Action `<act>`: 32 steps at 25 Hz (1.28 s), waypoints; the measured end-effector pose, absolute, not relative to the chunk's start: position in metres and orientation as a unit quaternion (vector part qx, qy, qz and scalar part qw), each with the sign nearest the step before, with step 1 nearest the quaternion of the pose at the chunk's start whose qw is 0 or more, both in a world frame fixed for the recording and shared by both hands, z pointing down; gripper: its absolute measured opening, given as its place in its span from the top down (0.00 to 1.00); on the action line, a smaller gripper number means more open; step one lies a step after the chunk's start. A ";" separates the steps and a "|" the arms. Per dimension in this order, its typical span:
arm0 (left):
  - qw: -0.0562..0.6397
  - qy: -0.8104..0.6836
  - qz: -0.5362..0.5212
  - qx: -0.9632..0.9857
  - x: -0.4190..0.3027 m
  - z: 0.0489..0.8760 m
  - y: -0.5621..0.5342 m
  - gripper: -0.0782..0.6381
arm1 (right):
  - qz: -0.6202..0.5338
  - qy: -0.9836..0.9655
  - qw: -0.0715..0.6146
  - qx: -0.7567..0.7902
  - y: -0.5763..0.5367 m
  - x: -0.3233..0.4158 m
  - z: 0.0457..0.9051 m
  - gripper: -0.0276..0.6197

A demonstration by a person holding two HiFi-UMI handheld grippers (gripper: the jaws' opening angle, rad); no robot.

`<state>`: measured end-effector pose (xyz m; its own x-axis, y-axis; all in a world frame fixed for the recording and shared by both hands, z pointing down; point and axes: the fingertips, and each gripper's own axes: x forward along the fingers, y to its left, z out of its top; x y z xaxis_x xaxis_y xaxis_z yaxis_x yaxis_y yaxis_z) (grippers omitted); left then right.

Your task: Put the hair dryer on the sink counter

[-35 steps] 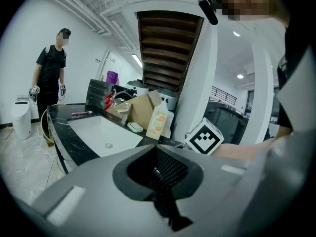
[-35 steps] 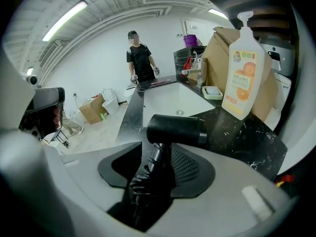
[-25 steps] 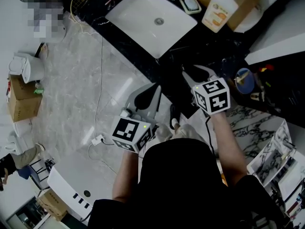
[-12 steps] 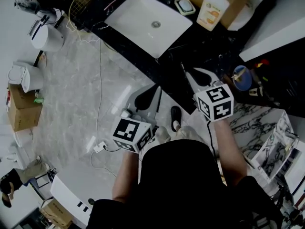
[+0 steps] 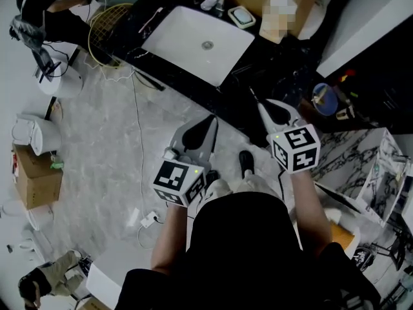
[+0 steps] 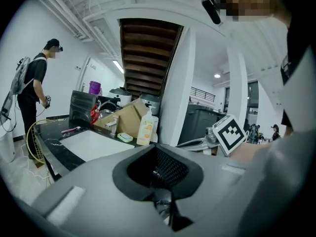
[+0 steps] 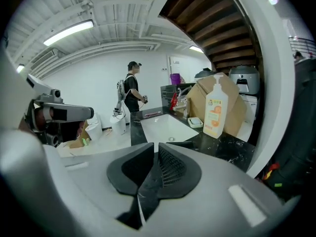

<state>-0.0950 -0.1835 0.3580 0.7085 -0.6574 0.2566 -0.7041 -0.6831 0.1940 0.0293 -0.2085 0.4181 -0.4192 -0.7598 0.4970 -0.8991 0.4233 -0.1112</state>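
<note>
Pale marble floor (image 5: 97, 154) fills the left of the head view, with a black counter (image 5: 271, 63) running diagonally across the top. White rectangular sink (image 5: 193, 44) is set into the counter, drain visible. A cardboard box (image 6: 126, 120) stands on the counter behind the sink, by the faucet. Another person (image 5: 39, 11) in black stands at the counter's far end next to a yellow wire basket (image 5: 106, 28). Left gripper (image 5: 210, 121) is held over the floor just short of the counter edge, jaws together, nothing between them. Right gripper (image 5: 263, 105) is over the counter edge, right of the sink, jaws closing with the tips about touching and nothing between them. A soap bottle (image 7: 216, 107) with an orange label stands in front of the box, and a soap dish (image 5: 241, 17) sits beside it, near the sink's corner. A small blue round thing (image 5: 322, 99) lies in the dark area just right of the right gripper, apart from both grippers. It is possibly the hair dryer, but too small and dim to tell.
</note>
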 end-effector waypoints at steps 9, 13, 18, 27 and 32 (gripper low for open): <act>0.112 -0.316 0.078 0.939 -0.123 0.339 -0.175 0.89 | 0.152 -0.796 0.137 0.570 -0.177 0.008 0.372 0.91; 0.101 -0.294 0.072 0.948 -0.132 0.332 -0.169 0.89 | 0.138 -0.786 0.121 0.590 -0.159 -0.004 0.355 0.92; 0.097 -0.266 0.066 0.957 -0.142 0.324 -0.158 0.89 | 0.124 -0.773 0.105 0.613 -0.133 -0.019 0.339 0.92; 0.093 -0.213 0.059 0.971 -0.145 0.317 -0.124 0.89 | 0.108 -0.749 0.077 0.649 -0.082 -0.035 0.320 0.93; 0.092 -0.191 0.057 0.976 -0.141 0.316 -0.107 0.89 | 0.105 -0.736 0.062 0.666 -0.056 -0.035 0.314 0.93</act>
